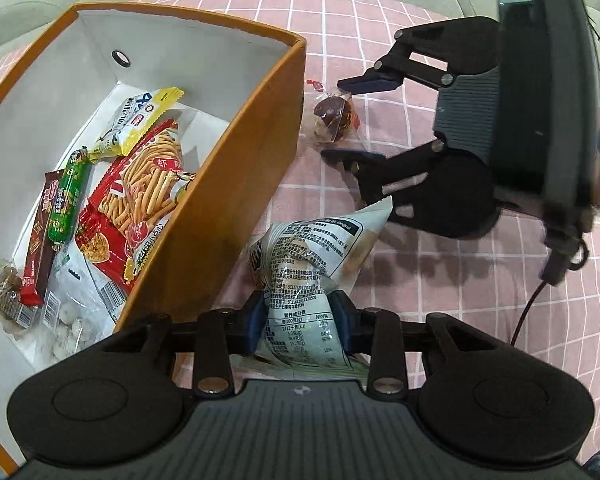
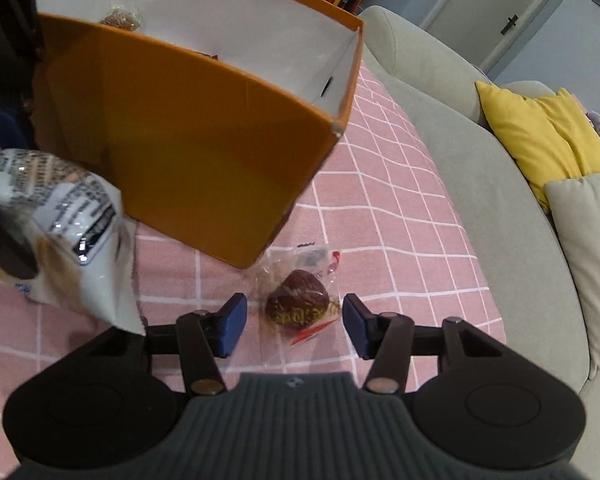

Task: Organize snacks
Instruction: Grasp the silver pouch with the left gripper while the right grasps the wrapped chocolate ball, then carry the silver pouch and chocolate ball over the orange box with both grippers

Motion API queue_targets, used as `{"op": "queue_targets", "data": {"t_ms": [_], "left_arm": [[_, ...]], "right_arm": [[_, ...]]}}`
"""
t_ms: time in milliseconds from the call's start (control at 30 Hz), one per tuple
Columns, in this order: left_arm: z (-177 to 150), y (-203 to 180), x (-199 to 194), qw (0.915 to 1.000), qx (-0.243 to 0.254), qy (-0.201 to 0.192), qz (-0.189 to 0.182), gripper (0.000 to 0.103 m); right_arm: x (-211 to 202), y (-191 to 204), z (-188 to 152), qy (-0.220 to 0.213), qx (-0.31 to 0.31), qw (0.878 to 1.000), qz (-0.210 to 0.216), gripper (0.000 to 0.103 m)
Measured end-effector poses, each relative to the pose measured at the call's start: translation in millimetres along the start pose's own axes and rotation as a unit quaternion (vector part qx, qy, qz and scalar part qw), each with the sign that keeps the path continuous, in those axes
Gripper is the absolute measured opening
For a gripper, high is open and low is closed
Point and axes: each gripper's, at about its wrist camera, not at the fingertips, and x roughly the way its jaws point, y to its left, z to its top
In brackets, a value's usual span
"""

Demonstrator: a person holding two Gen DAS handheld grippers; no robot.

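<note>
An orange box [image 1: 236, 184] with a white inside holds several snacks: a red bag of shrimp sticks [image 1: 140, 196], a green sausage [image 1: 66, 200], a yellow-white wafer pack [image 1: 138, 120] and a brown bar [image 1: 40, 240]. My left gripper [image 1: 300, 320] is shut on a white chip bag [image 1: 312, 264] and holds it beside the box's right wall. My right gripper [image 2: 294, 326] is open, its pads on either side of a brown wrapped snack [image 2: 298, 300] lying on the pink checked cloth; this gripper also shows in the left wrist view [image 1: 348, 120].
The pink checked cloth [image 2: 400, 220] covers a beige sofa seat [image 2: 480, 208]. Yellow cushions [image 2: 540, 140] lie at the right. The orange box [image 2: 188, 152] stands just beyond the wrapped snack. The chip bag [image 2: 68, 220] hangs at the left in the right wrist view.
</note>
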Motion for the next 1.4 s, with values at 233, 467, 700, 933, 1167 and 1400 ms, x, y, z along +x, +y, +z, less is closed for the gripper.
{"op": "queue_targets", "data": {"t_ms": [233, 467, 700, 933, 1167, 1400], "left_arm": [[-3, 3, -2, 1.0, -0.003, -0.002, -0.007, 0.041], [-14, 7, -12, 0.9999, -0.002, -0.006, -0.011, 0.041], [-34, 2, -28, 0.9995, 0.009, -0.014, -0.026, 0.041], [-56, 4, -62, 0.998, 0.012, -0.046, -0.042, 0.041], [-77, 9, -110, 0.9934, 0.018, -0.102, -0.05, 0.041], [-94, 28, -155, 0.9856, 0.013, -0.159, -0.056, 0.041]], "right_arm": [[5, 0, 0, 0.011, 0.014, 1.0, -0.017, 0.04], [1, -7, 4, 0.025, 0.057, 0.998, -0.015, 0.036], [-29, -9, 10, 0.038, 0.125, 0.991, -0.029, 0.035], [-78, 11, 15, 0.052, 0.181, 0.981, -0.045, 0.035], [-137, 41, 27, 0.048, 0.218, 0.972, -0.067, 0.035], [-181, 66, 54, 0.009, 0.239, 0.968, -0.075, 0.035]]}}
